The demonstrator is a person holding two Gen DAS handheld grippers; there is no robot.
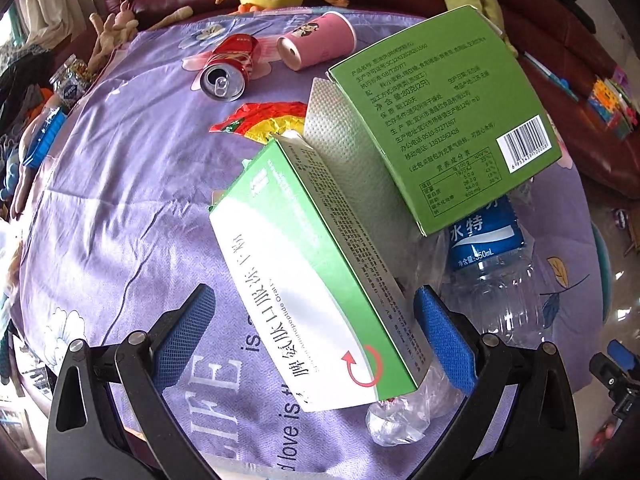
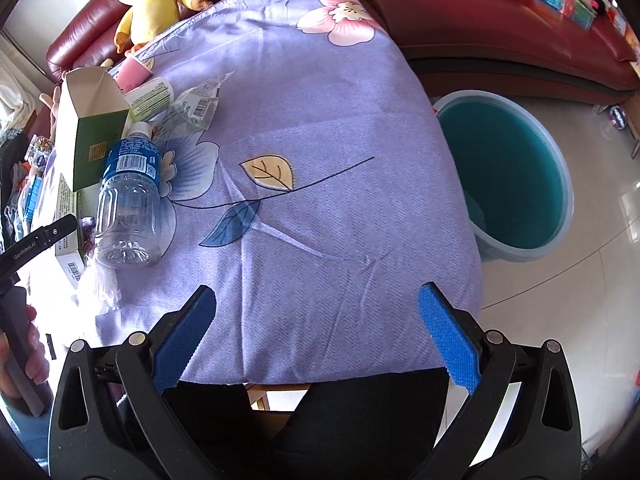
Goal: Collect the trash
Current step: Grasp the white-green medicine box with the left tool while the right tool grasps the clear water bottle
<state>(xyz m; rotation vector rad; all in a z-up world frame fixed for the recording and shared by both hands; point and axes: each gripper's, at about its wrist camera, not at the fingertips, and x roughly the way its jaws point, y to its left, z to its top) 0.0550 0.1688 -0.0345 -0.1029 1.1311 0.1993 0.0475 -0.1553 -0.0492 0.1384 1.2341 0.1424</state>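
My left gripper is open over a white and green medicine box that lies between its blue pads without being clamped. A larger green carton leans behind it, over an empty water bottle. A crushed red can, a pink paper cup and a red and yellow wrapper lie farther back. My right gripper is open and empty above the table's front edge. The bottle and carton show at its left. A teal bin stands on the floor at the right.
A purple floral cloth covers the table. A dark red sofa with a yellow plush duck runs behind. Crumpled clear plastic lies under the medicine box. Clutter sits at the table's left edge.
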